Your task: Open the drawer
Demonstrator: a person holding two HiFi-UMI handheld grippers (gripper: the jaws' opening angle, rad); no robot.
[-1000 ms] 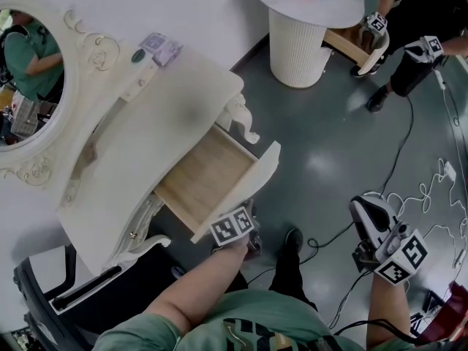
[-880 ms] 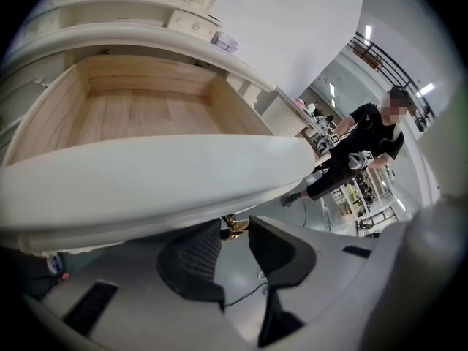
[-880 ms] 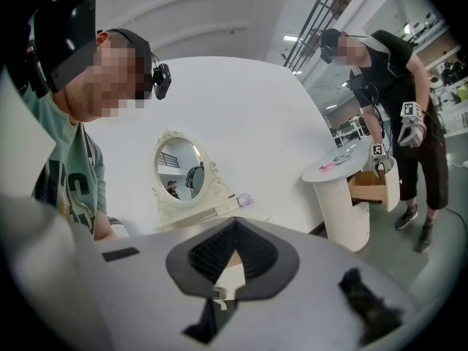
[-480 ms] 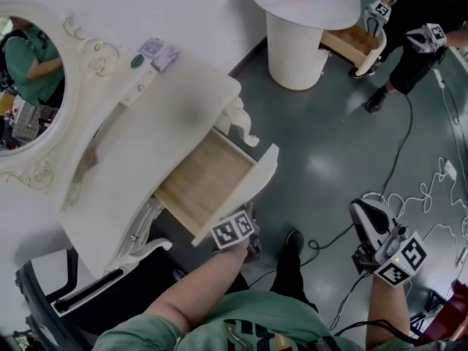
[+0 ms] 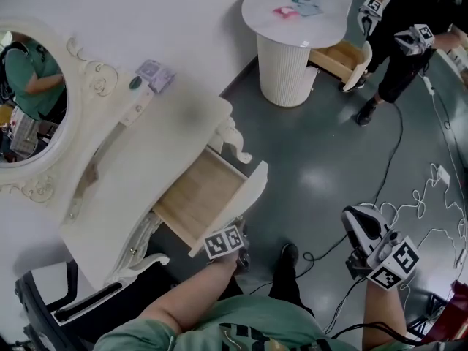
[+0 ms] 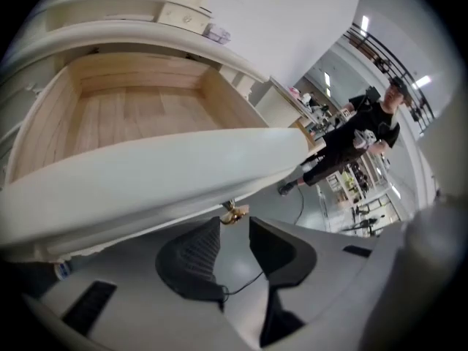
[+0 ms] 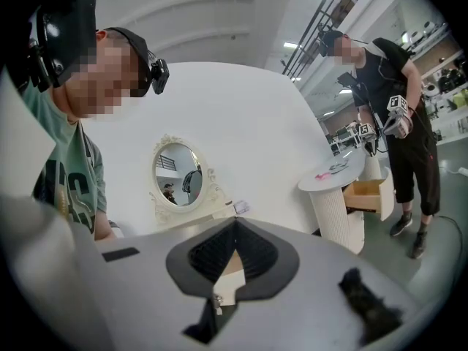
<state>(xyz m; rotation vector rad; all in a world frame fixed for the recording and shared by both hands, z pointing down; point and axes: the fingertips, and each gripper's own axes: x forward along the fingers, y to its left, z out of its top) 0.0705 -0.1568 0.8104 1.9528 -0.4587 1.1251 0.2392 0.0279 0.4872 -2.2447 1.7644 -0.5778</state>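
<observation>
The cream dresser's drawer (image 5: 201, 196) stands pulled out, its bare wooden inside (image 6: 139, 115) showing. In the left gripper view the curved drawer front (image 6: 146, 174) fills the middle, with a small brass knob (image 6: 234, 212) under its edge. My left gripper (image 6: 235, 221) has that knob between its fingertips; its jaws have just been opening a little, and the knob still spans the gap. From the head view the left gripper (image 5: 227, 244) sits at the drawer front's lower corner. My right gripper (image 5: 358, 216) hangs shut over the floor at the right, away from the dresser.
The dresser carries an oval mirror (image 5: 29, 97) and a small packet (image 5: 156, 75). A round white table (image 5: 292, 28) stands behind, with another person (image 5: 398, 42) and an open drawer (image 5: 340, 57) beside it. Cables (image 5: 409, 196) lie across the dark floor. A black chair (image 5: 66, 306) is at the lower left.
The head view has shifted a little, so everything sits lower and further left. The drawer stays open as before, and neither gripper has visibly moved relative to it.
</observation>
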